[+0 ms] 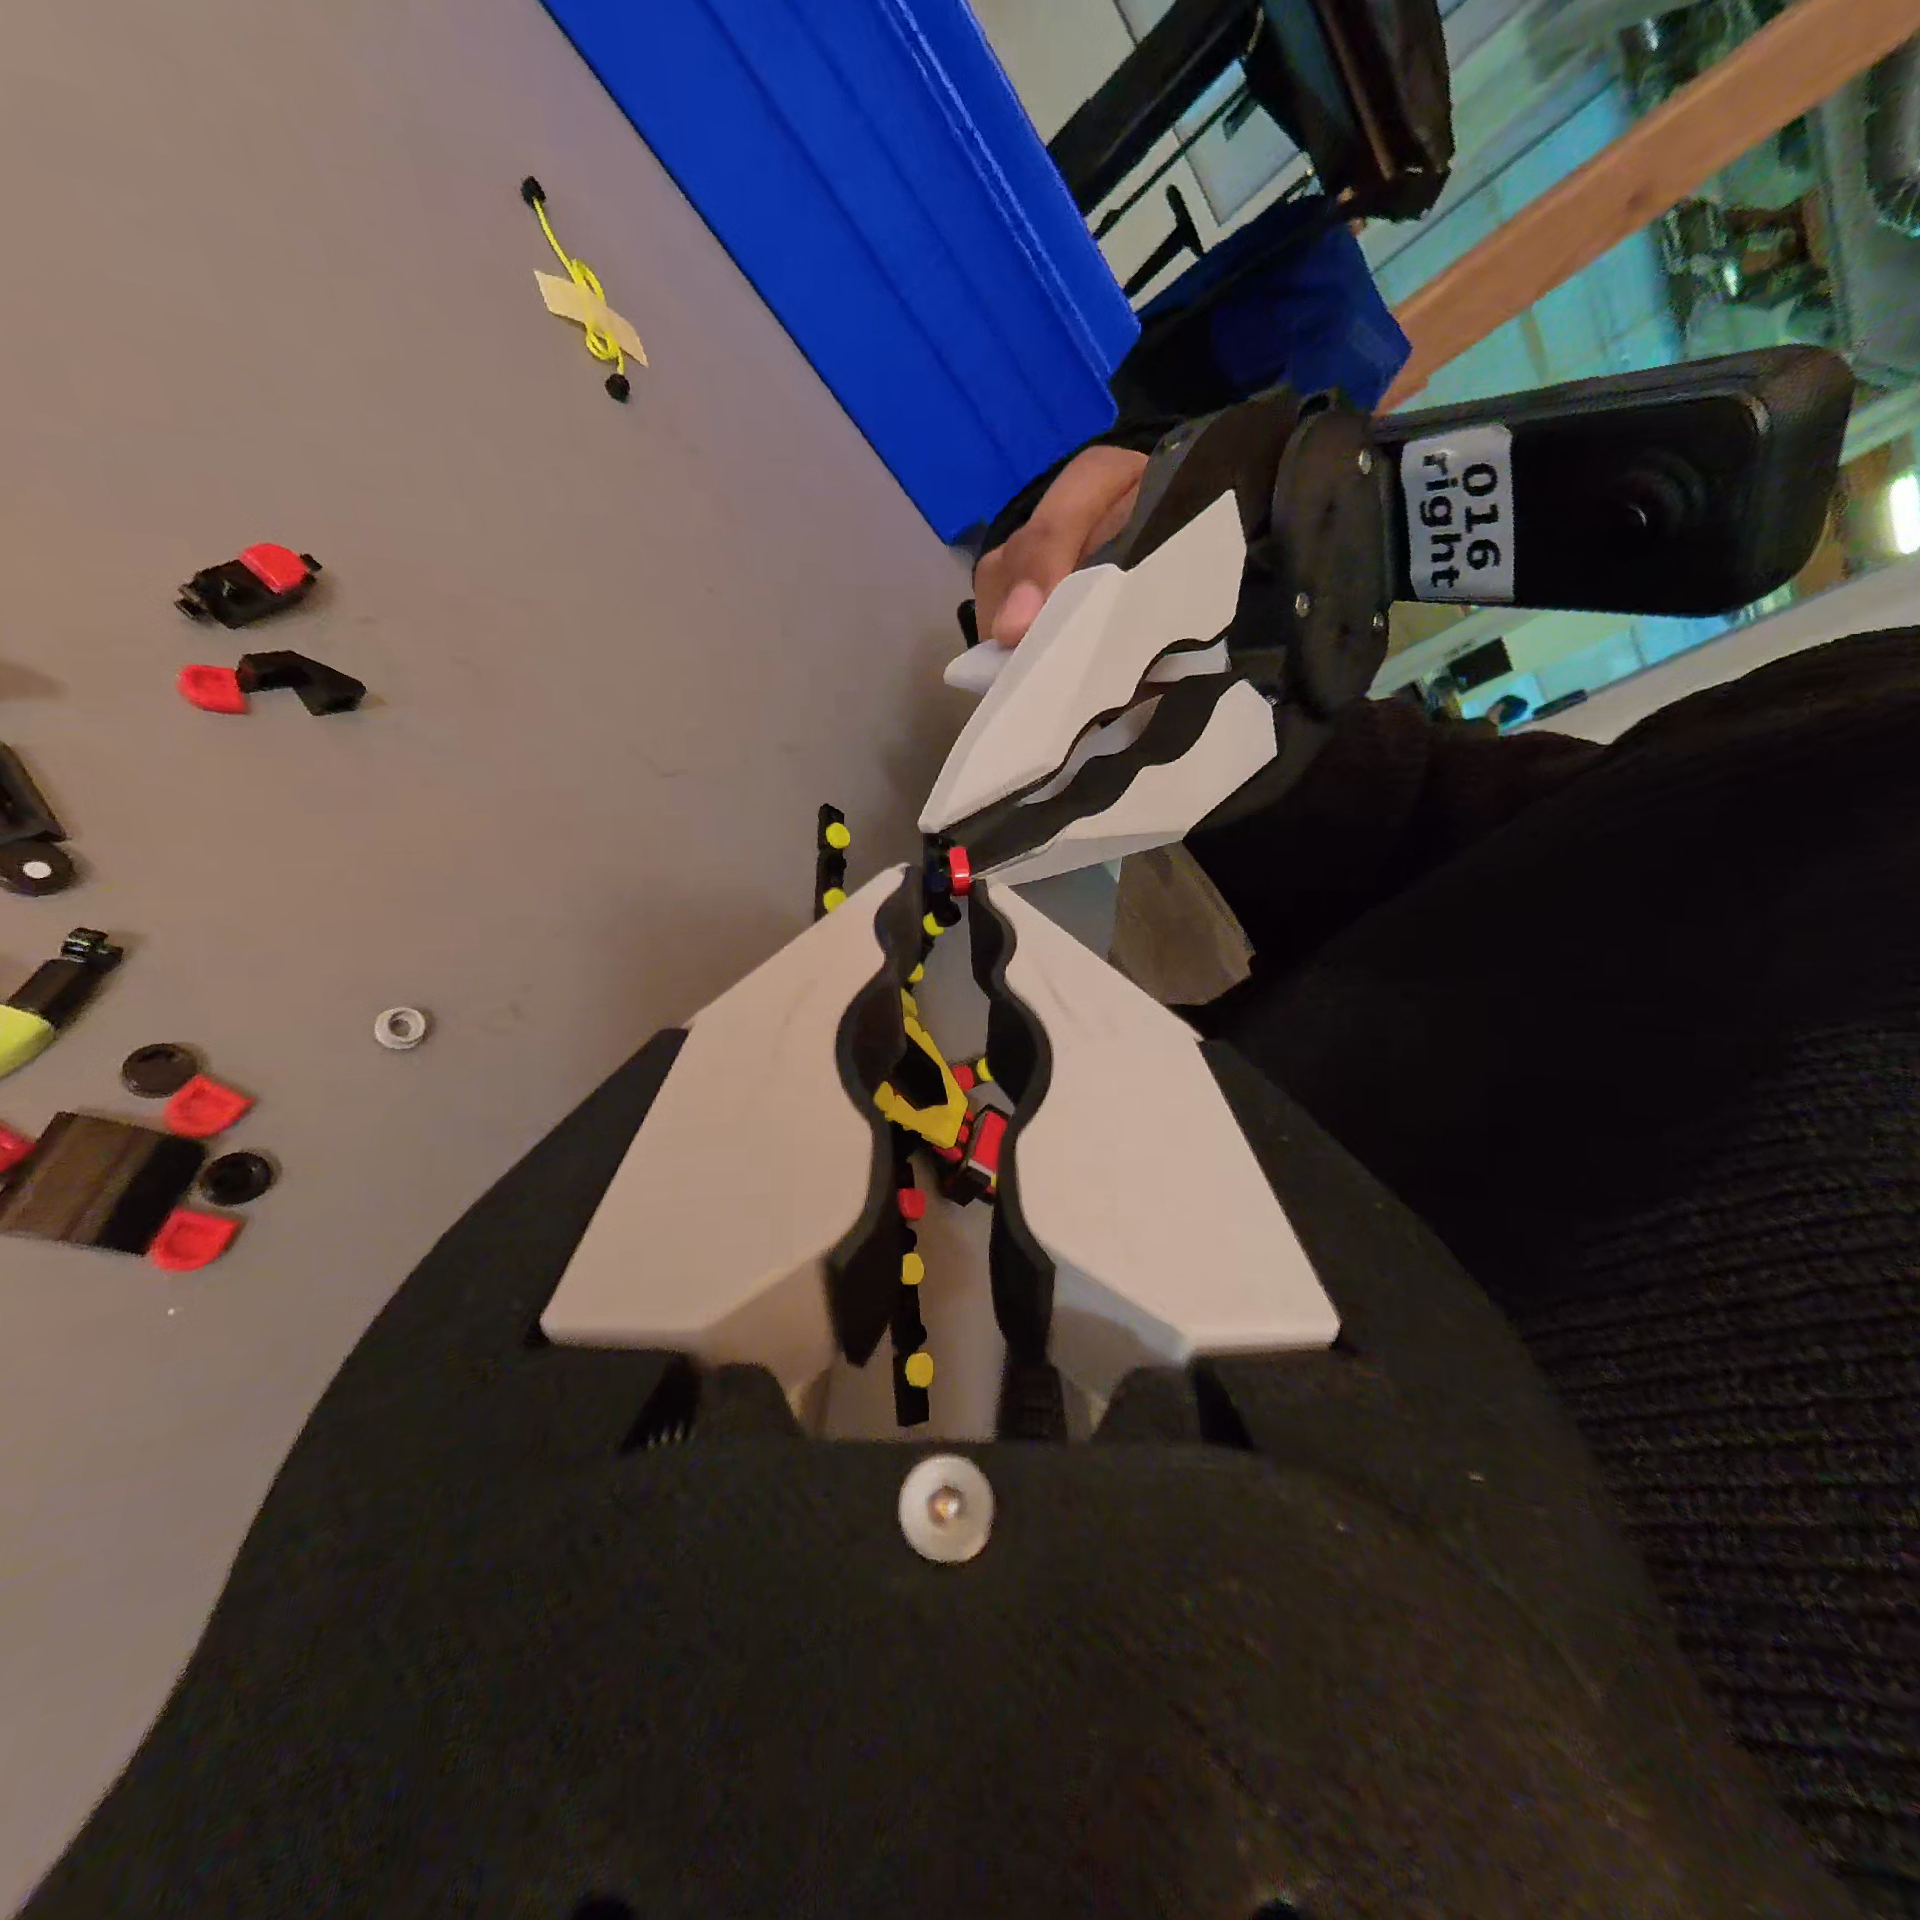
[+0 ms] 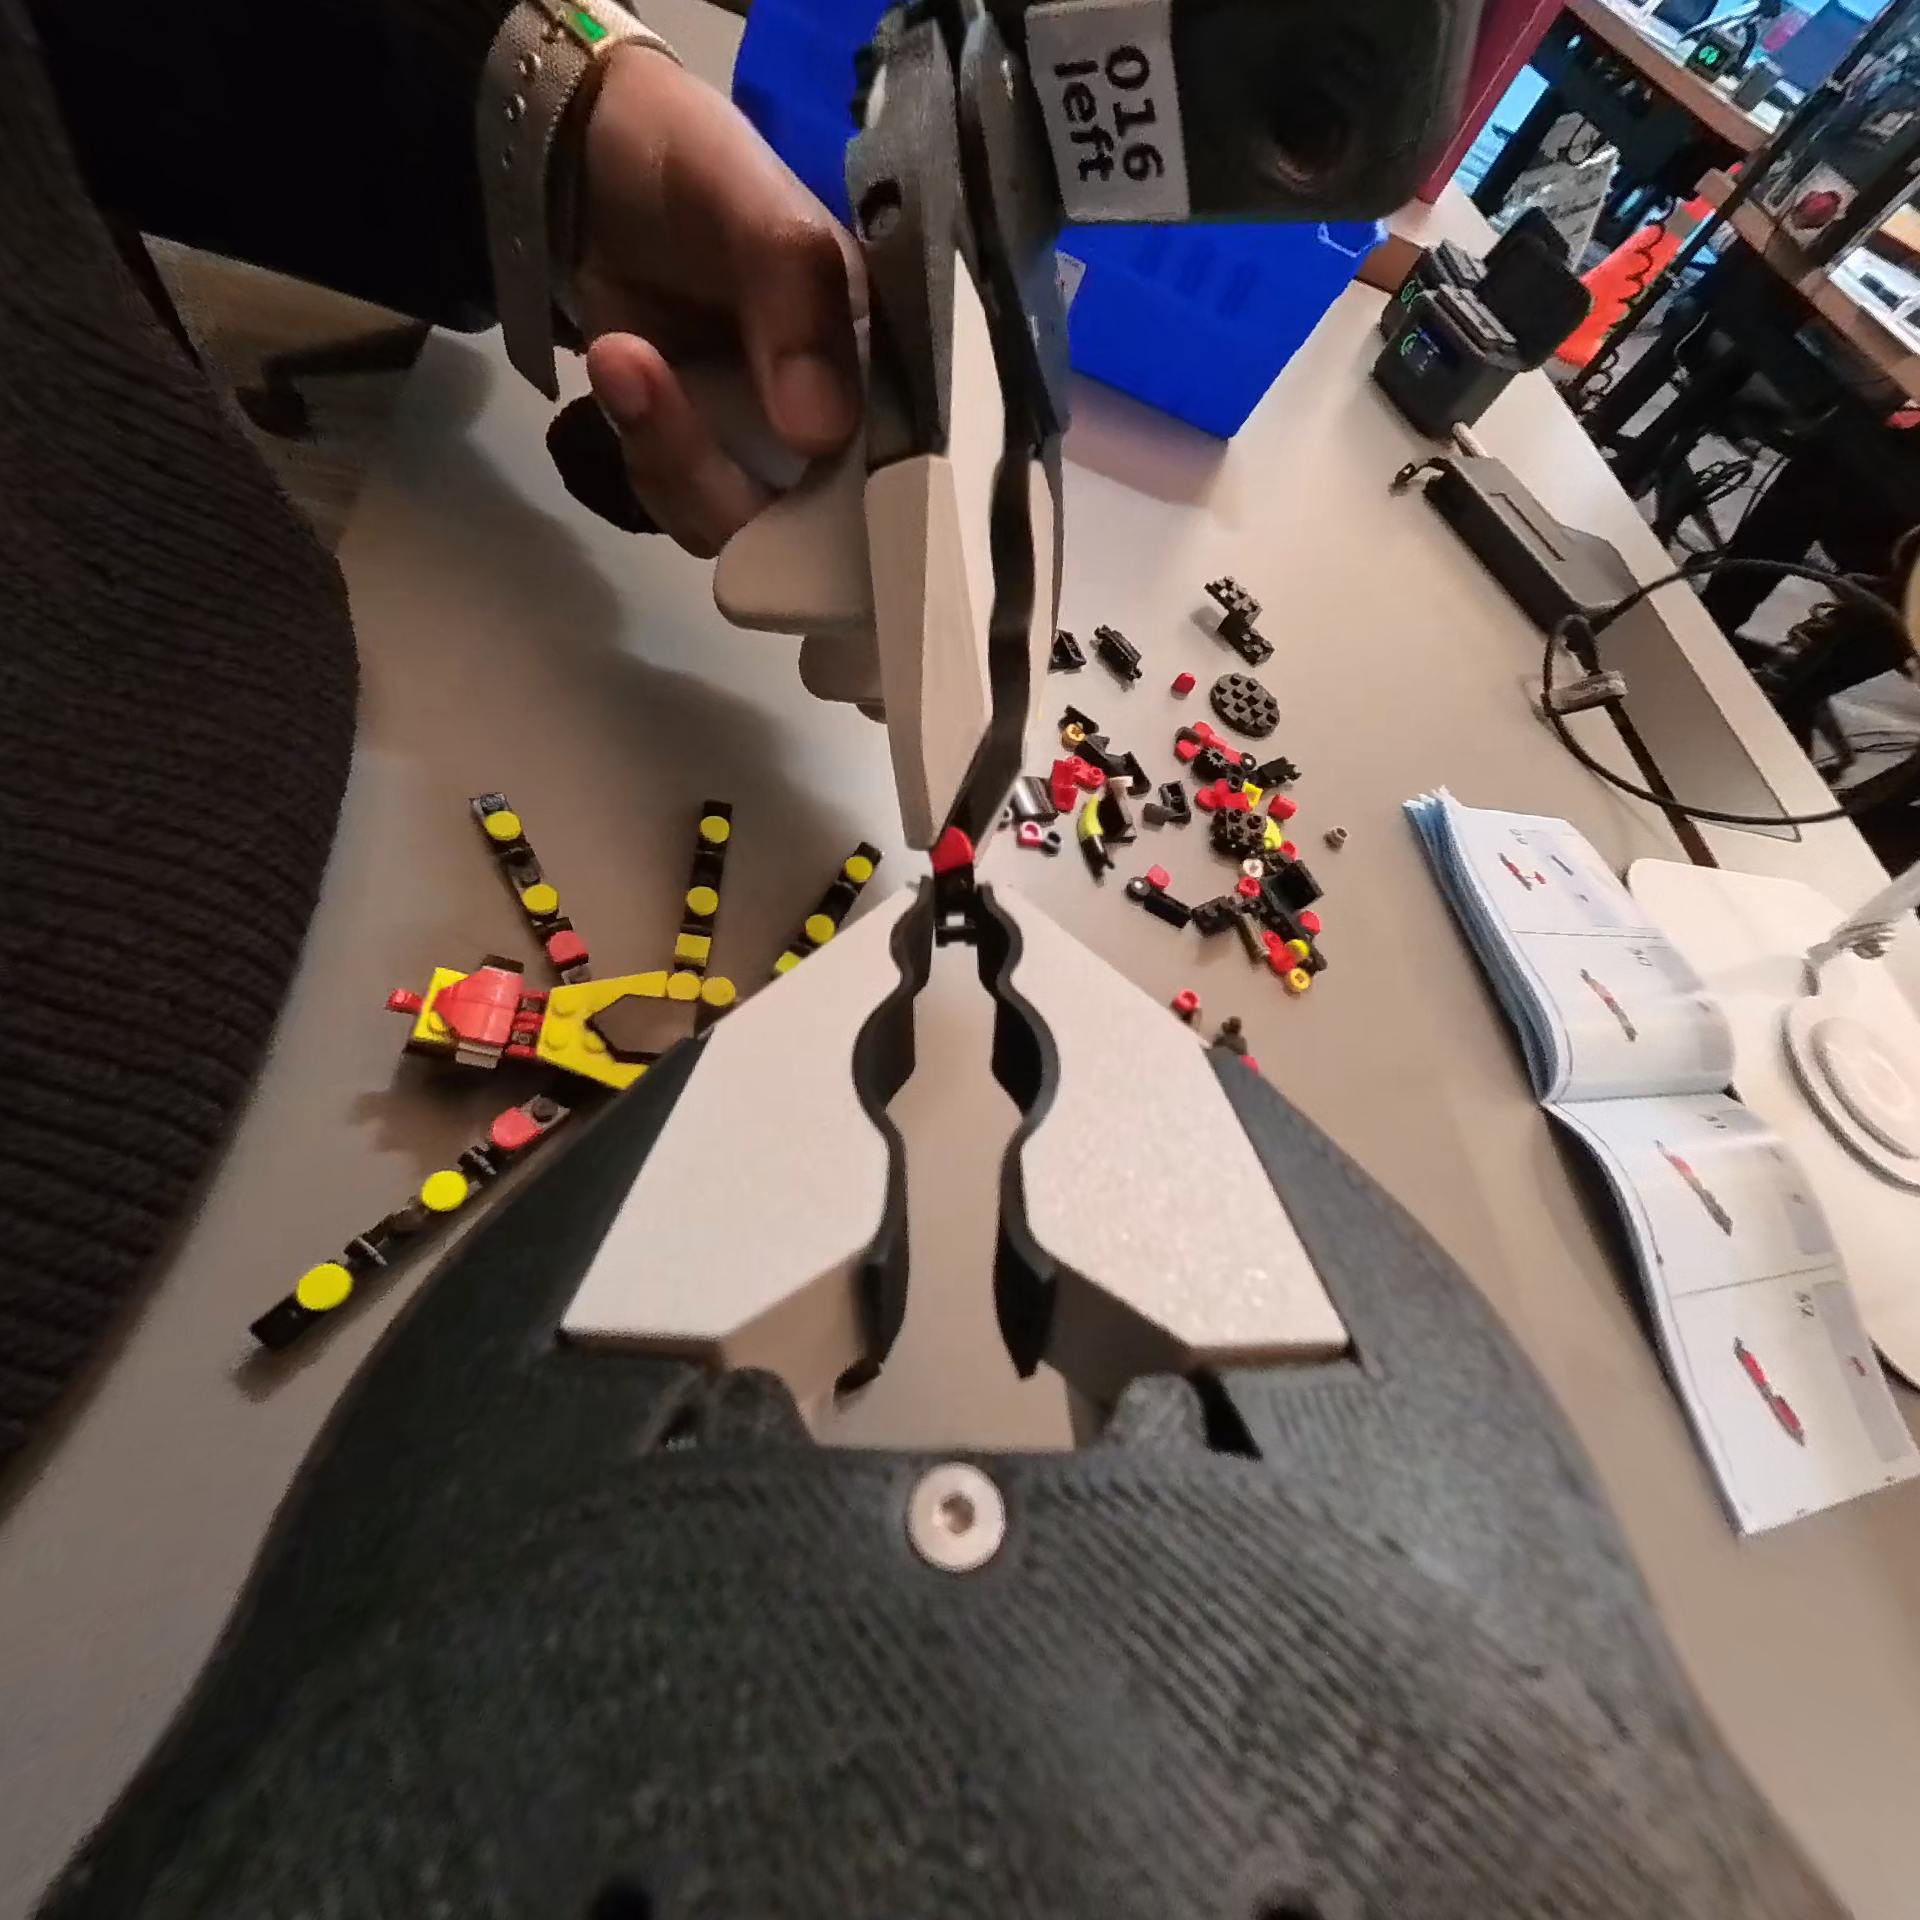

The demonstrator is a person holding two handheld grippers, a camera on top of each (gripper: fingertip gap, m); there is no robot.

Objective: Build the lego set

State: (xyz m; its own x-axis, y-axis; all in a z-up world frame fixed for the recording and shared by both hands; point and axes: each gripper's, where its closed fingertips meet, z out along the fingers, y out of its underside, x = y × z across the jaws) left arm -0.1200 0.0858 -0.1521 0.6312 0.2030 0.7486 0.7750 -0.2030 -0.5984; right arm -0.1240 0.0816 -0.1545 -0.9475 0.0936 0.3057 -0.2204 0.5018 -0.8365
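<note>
Two hand-held grippers met tip to tip over one small red-and-black piece [image 2: 951, 883], held above the tabletop [image 2: 1351, 582].

I had my right hand-held gripper [image 2: 951, 920] pinched narrow on the black lower part, while my left hand-held gripper [image 2: 951, 831] came down from above, closed on the red cap [image 2: 950, 850]. The piece's long axis ran along my right fingers, red end pointing away from me toward the left tips. To seat it well, I judged I should press straight along that axis and keep both grips square, since any twist could pop it loose. Beside my right gripper, the half-built yellow model [image 2: 540, 1023] lay flat, its black-and-yellow strips fanned outward; loose bricks [image 2: 1226, 790] and the instruction booklet [image 2: 1621, 1091] lay farther off.
</note>
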